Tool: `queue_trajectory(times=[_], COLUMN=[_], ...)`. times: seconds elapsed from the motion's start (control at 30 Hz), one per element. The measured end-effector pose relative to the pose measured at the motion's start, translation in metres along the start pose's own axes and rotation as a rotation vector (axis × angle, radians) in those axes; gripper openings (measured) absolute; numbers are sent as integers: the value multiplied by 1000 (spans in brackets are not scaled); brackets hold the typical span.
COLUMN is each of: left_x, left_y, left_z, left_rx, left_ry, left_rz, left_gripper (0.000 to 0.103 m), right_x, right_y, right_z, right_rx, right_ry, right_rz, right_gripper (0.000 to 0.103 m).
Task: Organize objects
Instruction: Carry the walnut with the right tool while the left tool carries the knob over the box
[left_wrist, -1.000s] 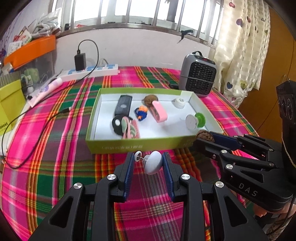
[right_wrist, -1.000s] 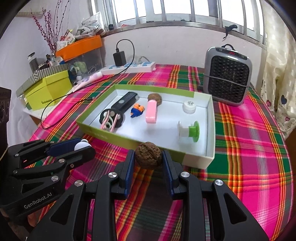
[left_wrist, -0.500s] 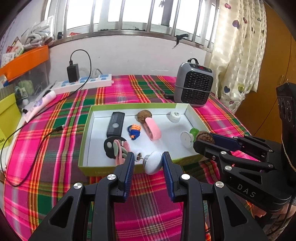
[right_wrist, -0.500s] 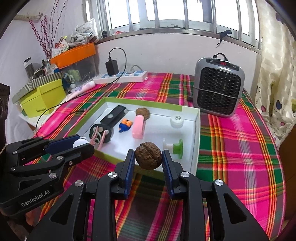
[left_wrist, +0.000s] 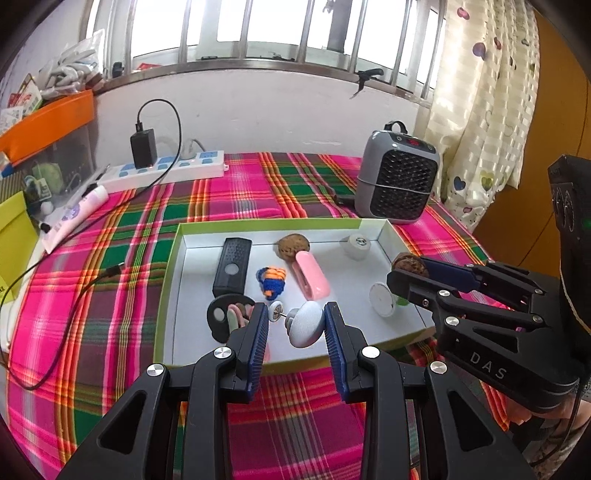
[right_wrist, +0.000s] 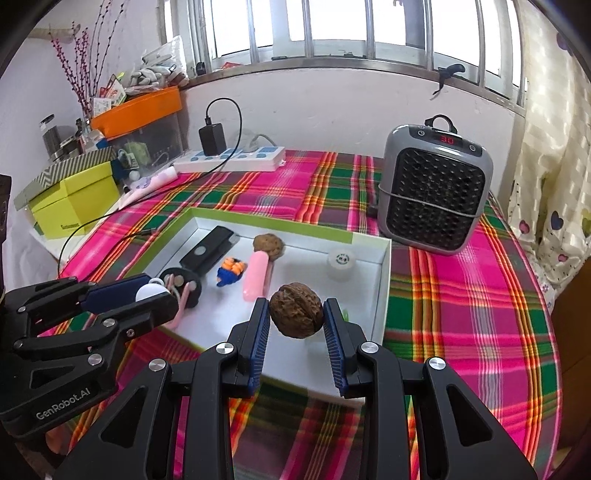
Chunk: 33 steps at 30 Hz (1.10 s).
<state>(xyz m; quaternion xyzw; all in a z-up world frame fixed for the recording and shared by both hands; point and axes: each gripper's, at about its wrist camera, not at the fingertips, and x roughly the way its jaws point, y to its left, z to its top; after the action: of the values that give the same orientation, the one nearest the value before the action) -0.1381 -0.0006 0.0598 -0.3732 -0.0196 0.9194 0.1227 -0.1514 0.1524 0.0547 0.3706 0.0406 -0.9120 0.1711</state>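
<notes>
My left gripper (left_wrist: 294, 328) is shut on a white knob with a small pin and disc (left_wrist: 304, 328), held above the near part of the green-rimmed white tray (left_wrist: 168, 295). My right gripper (right_wrist: 295, 319) is shut on a brown walnut (right_wrist: 295, 315), above the tray's (right_wrist: 382, 291) near right part. In the tray lie a black remote (left_wrist: 232, 267), a second walnut (left_wrist: 293, 246), a pink case (left_wrist: 312, 278), a blue-orange toy (left_wrist: 272, 281), a white roll (left_wrist: 356, 244), a white-green spool (left_wrist: 382, 299) and a black disc with pink bands (left_wrist: 225, 317).
The tray sits on a plaid tablecloth (right_wrist: 461, 295). A grey heater (right_wrist: 434, 192) stands behind it at right. A white power strip with a black charger (right_wrist: 229, 157) and cable lie at the back left, by a yellow-green box (right_wrist: 74, 201).
Both grippers have risen and moved forward over the tray, still holding the knob and the walnut. The tray now lies under the fingertips instead of ahead of them.
</notes>
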Motion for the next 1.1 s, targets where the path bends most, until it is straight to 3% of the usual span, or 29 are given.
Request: queue_trajectory(times=[1.1], left_x=[57], left_y=[-3], left_z=[9], left_rx=[21], left_ry=[85], left_rz=[17], left_gripper=[29], right_x=[74], right_y=[-16], right_z=[31], right_rx=[-43], right_ry=[113], right_rz=[45], right_gripper=[31])
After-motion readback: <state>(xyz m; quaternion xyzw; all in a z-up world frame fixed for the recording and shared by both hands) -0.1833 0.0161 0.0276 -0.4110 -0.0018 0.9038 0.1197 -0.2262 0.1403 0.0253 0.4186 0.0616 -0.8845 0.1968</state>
